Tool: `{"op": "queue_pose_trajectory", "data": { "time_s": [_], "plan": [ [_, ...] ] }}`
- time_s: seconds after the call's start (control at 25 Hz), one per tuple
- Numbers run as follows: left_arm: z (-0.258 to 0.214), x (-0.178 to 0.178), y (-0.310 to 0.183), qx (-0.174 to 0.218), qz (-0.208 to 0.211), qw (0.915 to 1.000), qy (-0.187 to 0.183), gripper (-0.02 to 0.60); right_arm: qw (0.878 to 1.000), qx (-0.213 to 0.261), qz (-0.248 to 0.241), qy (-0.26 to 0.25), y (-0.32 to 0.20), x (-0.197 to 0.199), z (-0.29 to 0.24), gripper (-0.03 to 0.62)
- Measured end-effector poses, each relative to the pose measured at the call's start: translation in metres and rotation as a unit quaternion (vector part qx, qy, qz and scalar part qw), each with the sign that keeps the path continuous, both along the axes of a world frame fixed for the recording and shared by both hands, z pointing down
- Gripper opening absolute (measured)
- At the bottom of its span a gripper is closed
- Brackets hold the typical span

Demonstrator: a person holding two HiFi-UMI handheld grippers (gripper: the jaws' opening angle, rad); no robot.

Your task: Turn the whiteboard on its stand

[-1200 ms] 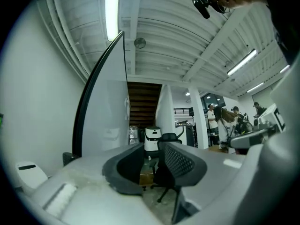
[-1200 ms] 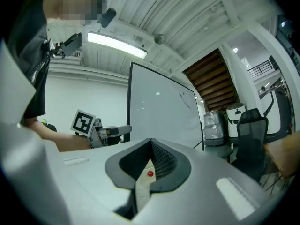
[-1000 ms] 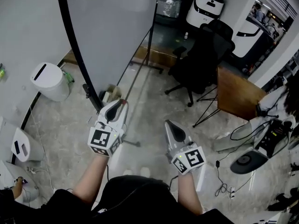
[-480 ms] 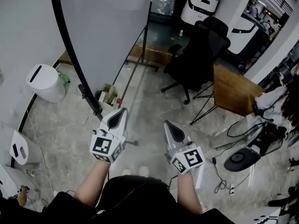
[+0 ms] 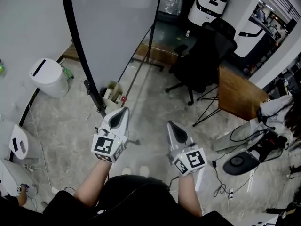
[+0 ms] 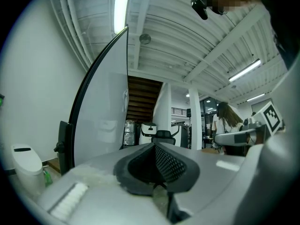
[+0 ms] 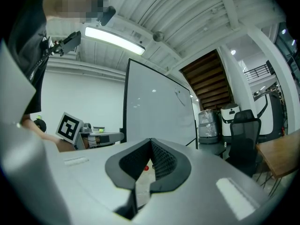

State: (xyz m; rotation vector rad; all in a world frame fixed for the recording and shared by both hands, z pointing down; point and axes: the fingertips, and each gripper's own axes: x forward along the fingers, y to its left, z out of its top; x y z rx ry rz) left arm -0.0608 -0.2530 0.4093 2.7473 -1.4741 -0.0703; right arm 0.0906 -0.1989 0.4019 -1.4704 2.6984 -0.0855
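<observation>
The whiteboard (image 5: 113, 27) stands tall at the upper left in the head view, with a black frame edge (image 5: 77, 46) and a wheeled stand (image 5: 141, 55) under it. My left gripper (image 5: 123, 111) is held below the board's lower corner, shut and empty, not touching it. Beside it, my right gripper (image 5: 171, 125) also looks shut with nothing in it. In the left gripper view the whiteboard (image 6: 101, 121) is seen edge-on beyond the left gripper (image 6: 154, 146). The right gripper view shows the whiteboard (image 7: 157, 111) face ahead of the right gripper (image 7: 151, 142).
A white bin (image 5: 47, 77) stands left of the board and a small open box (image 5: 113, 92) sits at the stand's foot. A black office chair (image 5: 202, 60), a wooden table (image 5: 237, 95) and cables with a round base (image 5: 237, 163) fill the right.
My left gripper's jaws have closed and it sits slightly lower, away from the board's bottom edge. The right gripper has barely moved.
</observation>
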Motion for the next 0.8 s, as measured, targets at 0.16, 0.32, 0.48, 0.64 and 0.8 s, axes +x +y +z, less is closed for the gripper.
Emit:
{"op": "queue_pose_trajectory", "data": {
  "time_s": [0.16,0.32,0.48,0.64,0.8],
  "plan": [
    [0.000,-0.005,-0.003,-0.003,-0.005,1.0000,-0.002,0.003,1.000,-0.001,-0.002,0.002,-0.003,-0.004,0.000,0.008],
    [0.003,-0.014,-0.006,-0.005,-0.011,0.9999,-0.002,0.003,1.000,0.003,-0.001,0.005,-0.007,-0.008,0.001,0.008],
    [0.005,-0.023,-0.009,-0.004,-0.020,0.9998,-0.005,0.003,1.000,0.005,-0.003,0.007,-0.011,-0.012,0.001,0.009],
    [0.006,-0.030,-0.013,-0.003,-0.027,0.9996,-0.010,0.003,1.000,0.004,-0.008,0.009,-0.015,-0.016,0.001,0.008],
    [0.013,-0.039,-0.018,-0.005,-0.031,0.9994,-0.014,0.003,1.000,0.002,-0.011,0.011,-0.019,-0.022,0.004,0.009]
  ]
}}
